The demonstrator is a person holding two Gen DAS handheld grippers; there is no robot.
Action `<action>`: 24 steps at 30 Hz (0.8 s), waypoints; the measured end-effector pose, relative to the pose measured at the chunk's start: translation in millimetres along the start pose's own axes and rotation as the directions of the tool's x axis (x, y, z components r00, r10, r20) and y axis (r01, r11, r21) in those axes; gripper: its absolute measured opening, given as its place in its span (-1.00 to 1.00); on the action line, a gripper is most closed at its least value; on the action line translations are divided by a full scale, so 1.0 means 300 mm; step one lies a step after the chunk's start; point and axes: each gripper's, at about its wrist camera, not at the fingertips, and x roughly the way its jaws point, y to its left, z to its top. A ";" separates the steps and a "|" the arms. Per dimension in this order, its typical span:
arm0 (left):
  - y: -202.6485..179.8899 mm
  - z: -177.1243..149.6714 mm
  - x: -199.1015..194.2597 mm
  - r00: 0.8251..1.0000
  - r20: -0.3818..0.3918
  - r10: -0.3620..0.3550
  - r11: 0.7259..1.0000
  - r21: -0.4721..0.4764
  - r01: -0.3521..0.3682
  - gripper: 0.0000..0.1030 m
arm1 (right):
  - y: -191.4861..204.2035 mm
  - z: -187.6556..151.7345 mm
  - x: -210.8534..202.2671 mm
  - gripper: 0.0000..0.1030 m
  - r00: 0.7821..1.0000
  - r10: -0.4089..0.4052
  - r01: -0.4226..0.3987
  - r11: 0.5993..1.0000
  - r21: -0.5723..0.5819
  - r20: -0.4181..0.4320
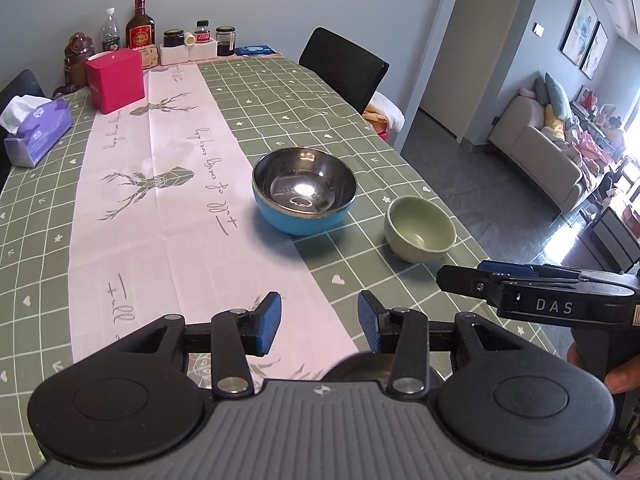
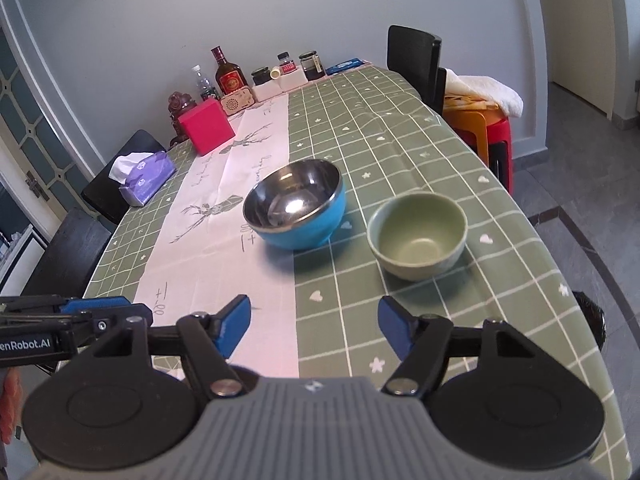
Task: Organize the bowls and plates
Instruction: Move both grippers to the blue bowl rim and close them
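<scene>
A long table (image 1: 352, 120) is seen under a green checked cloth, its long axis running away from the cameras toward the far wall, with a white runner (image 1: 160, 184) printed with deer laid along that same axis. A red box (image 1: 115, 80), a purple tissue pack (image 1: 38, 130) and a row of bottles and jars (image 1: 140, 24) are gathered at the far end, and a black chair (image 1: 344, 66) is set at the table's right edge.

The blue bowl (image 1: 304, 196) with a steel lining is placed upright, mouth upward, partly on the runner's right edge and partly on the green cloth. The smaller green bowl (image 2: 418, 234) is placed upright as well, mouth upward, on the cloth just to the right of the blue one and apart from it; being round, neither bowl has a long axis.

The left gripper (image 1: 320, 322) is held above the near end of the runner, its jaws parted with nothing between them. The right gripper (image 2: 314, 326) is held beside it, short of both bowls, its jaws spread wider and likewise empty; both are angled downward toward the table
</scene>
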 end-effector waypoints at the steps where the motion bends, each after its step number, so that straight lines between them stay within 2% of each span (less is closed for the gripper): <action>1: 0.004 0.014 0.012 1.000 -0.008 -0.005 1.000 -0.003 0.005 -0.04 | 0.002 0.014 0.012 0.35 1.000 -0.002 0.002 1.000 -0.006 -0.003; 7: 0.034 0.085 0.089 0.999 -0.032 0.003 1.000 -0.001 -0.003 -0.04 | 0.014 0.083 0.083 0.33 1.000 -0.011 0.010 1.000 -0.026 -0.015; 11: 0.068 0.132 0.138 0.999 -0.039 -0.008 0.999 -0.033 0.007 -0.05 | 0.012 0.135 0.128 0.32 1.000 -0.011 0.010 1.000 -0.027 -0.020; 16: 0.124 0.196 0.196 0.999 -0.029 -0.020 0.994 -0.108 0.017 -0.09 | 0.010 0.199 0.201 0.22 0.999 -0.030 0.029 0.999 -0.032 -0.035; 24: 0.209 0.272 0.333 0.999 -0.044 -0.023 0.975 -0.223 0.012 -0.11 | -0.024 0.278 0.366 0.02 0.992 -0.064 0.066 0.998 0.009 -0.111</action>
